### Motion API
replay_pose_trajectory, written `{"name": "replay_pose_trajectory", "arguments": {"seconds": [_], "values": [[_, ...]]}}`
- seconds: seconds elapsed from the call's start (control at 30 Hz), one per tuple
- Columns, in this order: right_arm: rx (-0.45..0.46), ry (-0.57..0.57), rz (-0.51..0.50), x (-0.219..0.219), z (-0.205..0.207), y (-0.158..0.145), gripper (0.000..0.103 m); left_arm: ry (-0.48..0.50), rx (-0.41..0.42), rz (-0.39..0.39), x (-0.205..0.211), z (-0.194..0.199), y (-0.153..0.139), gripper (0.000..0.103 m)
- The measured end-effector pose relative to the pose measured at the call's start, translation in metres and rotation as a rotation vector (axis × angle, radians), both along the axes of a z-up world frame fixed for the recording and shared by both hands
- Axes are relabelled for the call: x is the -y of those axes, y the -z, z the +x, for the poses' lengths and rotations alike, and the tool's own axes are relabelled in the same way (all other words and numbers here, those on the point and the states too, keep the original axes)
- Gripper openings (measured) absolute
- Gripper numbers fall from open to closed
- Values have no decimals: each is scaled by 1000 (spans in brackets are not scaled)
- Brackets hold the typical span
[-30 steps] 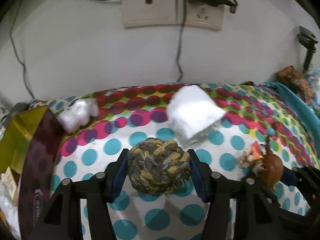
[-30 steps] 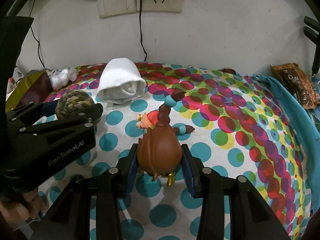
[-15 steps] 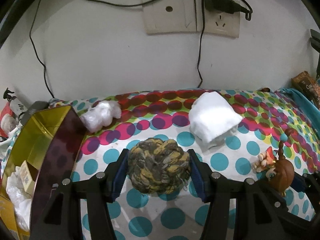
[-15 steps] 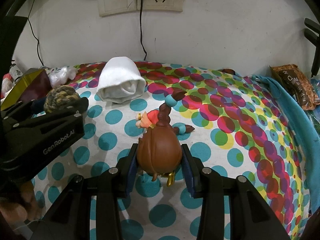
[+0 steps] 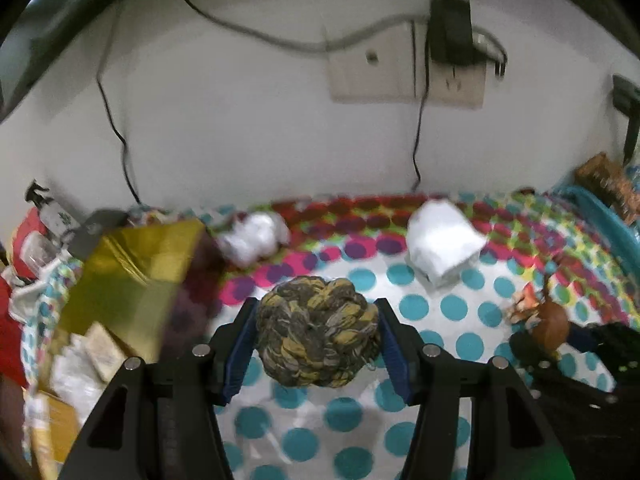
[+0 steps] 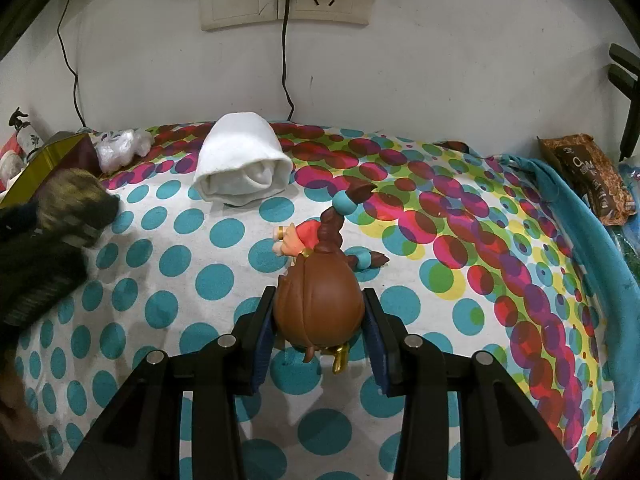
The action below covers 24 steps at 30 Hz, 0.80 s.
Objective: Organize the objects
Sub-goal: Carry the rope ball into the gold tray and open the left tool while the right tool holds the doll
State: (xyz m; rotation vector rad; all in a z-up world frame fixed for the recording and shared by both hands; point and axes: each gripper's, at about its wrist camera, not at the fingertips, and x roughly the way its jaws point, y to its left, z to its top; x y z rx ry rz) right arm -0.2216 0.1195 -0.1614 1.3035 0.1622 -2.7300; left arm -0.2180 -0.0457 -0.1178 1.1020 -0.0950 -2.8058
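The left gripper [image 5: 318, 344] is clamped on a knotted rope ball [image 5: 318, 334] of grey and yellow cord, both blue pads pressed against its sides and the ball held clear above the polka-dot sheet [image 5: 452, 308]. Taking the rolled white towel [image 6: 244, 168] as the landmark: it lies on the sheet near the wall, below the wall sockets [image 6: 284, 0]. The rope ball hangs in front of the towel and to its left in the left wrist view, between the towel and a gold-lined open box [image 5: 132, 276] at the left edge of the sheet; that box holds some pale packets, too blurred to name. A crumpled clear plastic bag [image 6: 120, 148] sits left of the towel, close to the wall and just beside the box's corner. The right gripper [image 6: 318, 322] is closed on a brown-haired toy figurine [image 6: 320, 300], its pads tight on either side of the round brown head, in front of the towel and a little to its right; the figurine's braids with teal bands reach towards the towel. Well to the right of the towel, a brown snack packet [image 6: 588, 176] lies beyond a teal cloth [image 6: 580, 248] at the sheet's edge.
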Motion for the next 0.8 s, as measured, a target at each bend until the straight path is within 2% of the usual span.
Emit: {"name": "replay_pose_trajectory", "arguments": {"seconds": [0.13,0.3,0.4,0.53,0.63,0.8], "values": [[-2,0,11,0,-1,0,39,7,-56,-38,19,18,-42,58],[-1,0,10,2,-2,-1,39,-57,-15,4,66,26,-64,58],[-4,0,23,2,-3,-1,39,-112,48,37,99,25,-61,58],[-5,0,29,3,-3,-2,39,-191,129,89,135,20,-40,58],[-5,0,30,3,-3,-3,39,-226,162,143,154,21,-27,58],[-5,0,30,4,-3,-3,39,-259,188,149,167,15,-13,58]]}}
